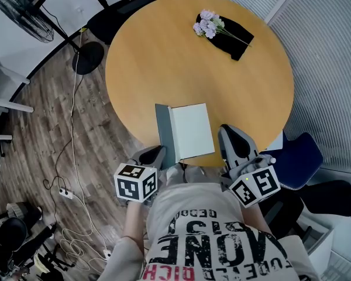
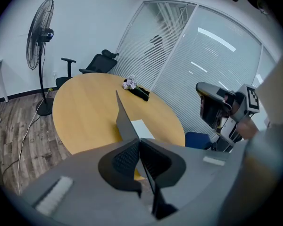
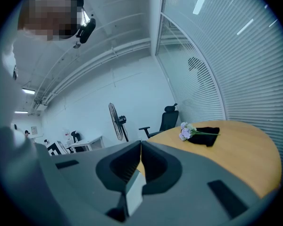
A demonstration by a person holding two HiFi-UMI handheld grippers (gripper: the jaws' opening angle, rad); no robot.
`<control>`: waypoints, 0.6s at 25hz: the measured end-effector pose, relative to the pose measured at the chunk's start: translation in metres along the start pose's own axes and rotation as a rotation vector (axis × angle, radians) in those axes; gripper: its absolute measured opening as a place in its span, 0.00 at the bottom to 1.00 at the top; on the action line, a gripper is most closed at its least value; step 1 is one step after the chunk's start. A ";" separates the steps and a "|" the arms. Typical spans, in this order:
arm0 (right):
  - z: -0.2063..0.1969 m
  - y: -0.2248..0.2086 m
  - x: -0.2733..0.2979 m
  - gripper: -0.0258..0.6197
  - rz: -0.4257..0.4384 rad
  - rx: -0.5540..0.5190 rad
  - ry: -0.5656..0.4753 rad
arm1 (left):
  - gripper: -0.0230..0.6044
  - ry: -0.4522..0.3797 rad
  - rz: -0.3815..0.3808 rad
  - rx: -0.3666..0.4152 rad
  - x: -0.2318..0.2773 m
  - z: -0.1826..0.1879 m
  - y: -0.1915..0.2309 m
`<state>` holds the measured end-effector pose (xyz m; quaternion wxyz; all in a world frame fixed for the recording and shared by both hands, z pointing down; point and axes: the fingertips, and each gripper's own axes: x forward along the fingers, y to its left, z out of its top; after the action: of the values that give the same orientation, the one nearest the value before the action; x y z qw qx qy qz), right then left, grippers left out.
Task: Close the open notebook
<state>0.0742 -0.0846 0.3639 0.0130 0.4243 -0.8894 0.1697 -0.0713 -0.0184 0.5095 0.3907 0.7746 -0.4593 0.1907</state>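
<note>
- Closest to us, our left gripper [image 1: 154,155] has its jaws pinched on the near end of the notebook's grey cover [image 1: 164,132]. In the left gripper view the cover runs up and away from between the pads.
- Our right gripper [image 1: 230,138] is just beside the notebook's right near corner, pointing roughly level. Its jaws are narrow, with the tips together. A pale strip shows low in the gap behind the tips, and we cannot tell what it is.
- The notebook [image 1: 191,130] lies at the near edge of the table [image 1: 158,63], between our two grippers. Its white page faces up, and the cover is raised steeply off the wood on the left side, so the book is not yet closed.
- The table is round, with a tan wooden top.
- A blue chair [image 1: 297,157] is tucked in at the table's right near side.
- Near the table's far edge, pale flowers [image 1: 207,25] lie with their stems across a black cloth [image 1: 238,41], well apart from the notebook.
- Beyond the table we see a black chair [image 1: 114,10].
- A fan [image 1: 23,13] stands far left on the wooden floor, and a cable [image 1: 70,157] trails from near it.
</note>
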 end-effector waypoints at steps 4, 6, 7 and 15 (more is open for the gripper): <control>0.001 -0.004 -0.003 0.06 0.004 0.001 -0.003 | 0.07 -0.005 0.001 0.002 0.003 0.002 -0.006; 0.002 -0.006 -0.005 0.06 0.006 0.001 -0.004 | 0.07 -0.006 0.006 0.000 0.003 0.002 -0.008; 0.002 -0.007 -0.006 0.06 0.007 0.001 -0.006 | 0.07 -0.007 0.008 0.000 0.004 0.002 -0.009; 0.004 -0.016 -0.014 0.06 0.012 0.001 -0.010 | 0.07 -0.017 0.014 0.002 0.008 0.004 -0.020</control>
<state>0.0957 -0.0846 0.3619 0.0072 0.4196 -0.8919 0.1683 -0.0501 -0.0206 0.5039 0.3849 0.7734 -0.4677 0.1871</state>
